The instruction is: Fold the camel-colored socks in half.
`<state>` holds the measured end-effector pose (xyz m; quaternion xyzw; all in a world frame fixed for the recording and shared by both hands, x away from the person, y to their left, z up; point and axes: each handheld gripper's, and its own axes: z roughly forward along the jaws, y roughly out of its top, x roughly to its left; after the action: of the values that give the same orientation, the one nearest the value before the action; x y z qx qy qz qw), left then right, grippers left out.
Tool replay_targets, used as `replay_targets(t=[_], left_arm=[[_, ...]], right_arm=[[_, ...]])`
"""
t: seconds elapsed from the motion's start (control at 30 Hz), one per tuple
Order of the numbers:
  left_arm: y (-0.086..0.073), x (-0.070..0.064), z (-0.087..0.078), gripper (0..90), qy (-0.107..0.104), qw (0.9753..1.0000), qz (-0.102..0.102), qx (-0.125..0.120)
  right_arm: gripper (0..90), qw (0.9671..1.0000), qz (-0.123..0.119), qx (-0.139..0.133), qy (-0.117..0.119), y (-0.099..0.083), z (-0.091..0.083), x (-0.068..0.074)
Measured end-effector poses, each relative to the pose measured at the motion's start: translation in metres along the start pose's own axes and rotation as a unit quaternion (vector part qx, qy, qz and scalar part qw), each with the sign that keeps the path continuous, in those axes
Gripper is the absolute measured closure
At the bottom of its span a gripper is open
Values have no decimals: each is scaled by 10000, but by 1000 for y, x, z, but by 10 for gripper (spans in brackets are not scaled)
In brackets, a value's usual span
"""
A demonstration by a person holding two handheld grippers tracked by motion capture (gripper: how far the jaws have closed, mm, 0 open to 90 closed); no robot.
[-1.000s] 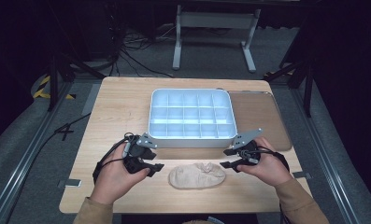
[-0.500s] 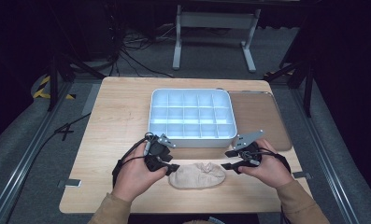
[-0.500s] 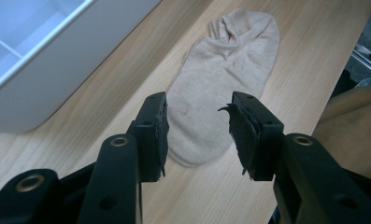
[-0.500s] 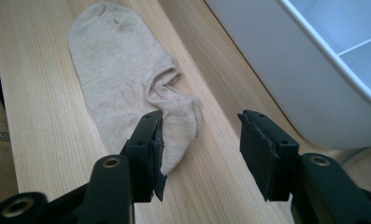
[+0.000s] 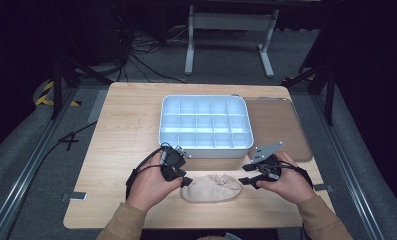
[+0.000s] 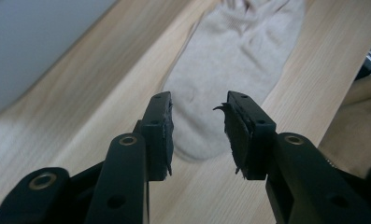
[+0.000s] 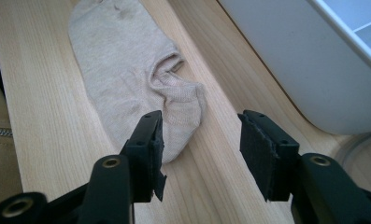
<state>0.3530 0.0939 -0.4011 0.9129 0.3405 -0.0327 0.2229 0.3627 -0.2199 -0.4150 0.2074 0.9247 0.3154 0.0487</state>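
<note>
High view: beige sock (image 5: 210, 187) flat on light wood table (image 5: 121, 125), near front edge, between both hands. Left tool (image 5: 182, 181) at sock's left end, jaws released, sock toe just ahead of them in left gripper view (image 6: 230, 70). Right tool (image 5: 246, 180) at sock's right end, jaws also released, cuff end of sock (image 7: 141, 79) near its left jaw, not gripped. White compartment tray (image 5: 205, 127) sits mid-table just behind sock, apart from it. Brown mat (image 5: 276, 125) beside tray on its right. Table grain runs along the sock. Room dark: grey floor (image 5: 226, 65), cables (image 5: 141, 60) and a white stand (image 5: 226, 30) behind table.
</note>
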Motion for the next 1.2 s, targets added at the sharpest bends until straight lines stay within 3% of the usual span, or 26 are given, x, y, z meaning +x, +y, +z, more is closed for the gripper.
replay_targets(t=[0.1,0.27,0.43,0.63,0.87,1.2], left_arm=[[-1,3,8,623,-7,9998,-80,208],[-3,5,16,628,40,9992,-177,343],[-3,6,24,636,51,9989,-45,463],[-4,8,32,663,159,9974,-140,690],[-4,5,36,712,103,9970,-120,758],[-2,0,43,707,281,9956,-151,880]], right_arm=[[499,10000,0,-8,40,0,1,1],[496,10000,-47,19,60,1,2,2],[492,10000,-53,44,51,1,3,2],[492,9999,-79,61,51,1,4,3],[492,9999,-97,75,72,1,5,4],[495,9998,-162,127,69,2,7,6]])
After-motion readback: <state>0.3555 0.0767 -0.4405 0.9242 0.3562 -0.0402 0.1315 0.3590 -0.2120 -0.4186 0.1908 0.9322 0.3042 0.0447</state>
